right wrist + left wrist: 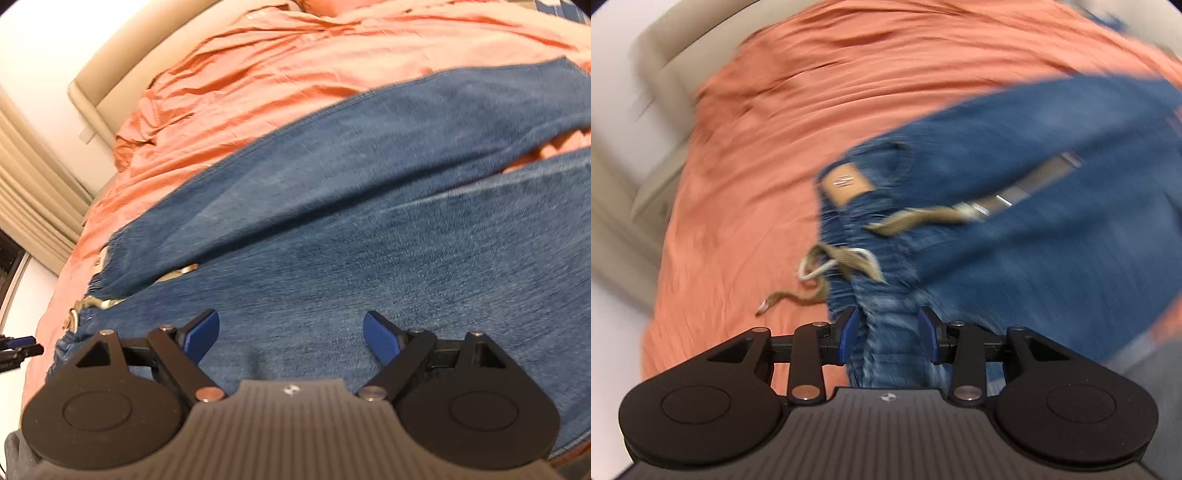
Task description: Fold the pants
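Observation:
Blue denim pants [1034, 206] lie on an orange bedsheet [775, 147], with a tan leather patch [846, 184] and a beige drawstring [849, 258] at the elastic waistband. My left gripper [890, 328] is open, its blue fingers [849, 328] on either side of the bunched waistband, the cloth running between them. In the right wrist view the pants [369, 240] spread across the sheet [295, 66], two legs splitting at the right. My right gripper [291, 332] is wide open just above the denim near the seat.
A beige padded headboard [122, 66] and a white wall stand behind the bed. Pleated curtains [33, 192] hang at the left. The left gripper's tip [18, 349] shows at the left edge of the right wrist view. The bed's edge lies near the waistband.

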{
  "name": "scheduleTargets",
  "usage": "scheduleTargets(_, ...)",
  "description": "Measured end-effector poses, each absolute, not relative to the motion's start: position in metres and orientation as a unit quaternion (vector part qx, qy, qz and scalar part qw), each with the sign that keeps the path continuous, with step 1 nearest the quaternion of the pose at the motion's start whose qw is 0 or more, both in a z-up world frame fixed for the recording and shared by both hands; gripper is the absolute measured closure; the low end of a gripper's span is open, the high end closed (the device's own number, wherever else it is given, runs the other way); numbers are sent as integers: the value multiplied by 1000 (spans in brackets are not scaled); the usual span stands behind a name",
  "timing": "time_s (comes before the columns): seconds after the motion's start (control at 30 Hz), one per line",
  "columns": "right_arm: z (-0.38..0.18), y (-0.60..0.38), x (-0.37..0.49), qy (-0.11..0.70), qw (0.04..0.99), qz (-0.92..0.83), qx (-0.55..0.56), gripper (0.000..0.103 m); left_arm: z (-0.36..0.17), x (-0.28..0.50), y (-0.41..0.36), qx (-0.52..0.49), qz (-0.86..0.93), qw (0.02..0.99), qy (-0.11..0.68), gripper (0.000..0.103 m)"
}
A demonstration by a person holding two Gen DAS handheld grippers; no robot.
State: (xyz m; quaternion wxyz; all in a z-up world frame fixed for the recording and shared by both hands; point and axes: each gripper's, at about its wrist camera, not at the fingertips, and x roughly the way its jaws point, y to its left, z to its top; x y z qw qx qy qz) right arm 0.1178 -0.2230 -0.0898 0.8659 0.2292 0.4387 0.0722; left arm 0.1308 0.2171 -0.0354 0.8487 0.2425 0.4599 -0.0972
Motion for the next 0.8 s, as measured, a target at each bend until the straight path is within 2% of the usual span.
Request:
scheduleTargets(0.17, -62, -229, 101, 439, 863, 95, 232, 21, -54, 103, 190, 398, -160, 770, 472, 58)
scheduleTargets(0.33, -16, -252, 84, 429, 870, 90, 224, 21, -92, 89, 179, 505, -206, 699, 461, 42)
scheduleTargets(0.47, 20, -281, 71, 417, 887, 55, 190, 21, -126, 88, 173, 567, -246, 644, 450, 41)
scheduleTargets(0.63, 57, -335, 48, 388, 912, -31, 126, 21, -153, 95, 166, 588, -284, 620, 435, 39)
scheduleTargets(0.67, 62, -349, 43, 383, 916, -44, 114, 21, -156, 98, 166, 584, -287, 622, 436, 40)
scheduleTargets(0.73, 73, -378, 36, 383, 917, -73, 81, 21, -158, 105, 167, 567, -289, 631, 444, 58)
scheduleTargets(0.77, 76, -391, 34, 385, 917, -84, 63, 21, -158, 107, 168, 557, -287, 640, 445, 62)
scheduleTargets(0.8, 79, -402, 32, 387, 917, -84, 43, 23, -158, 109, 169, 547, -282, 650, 446, 72)
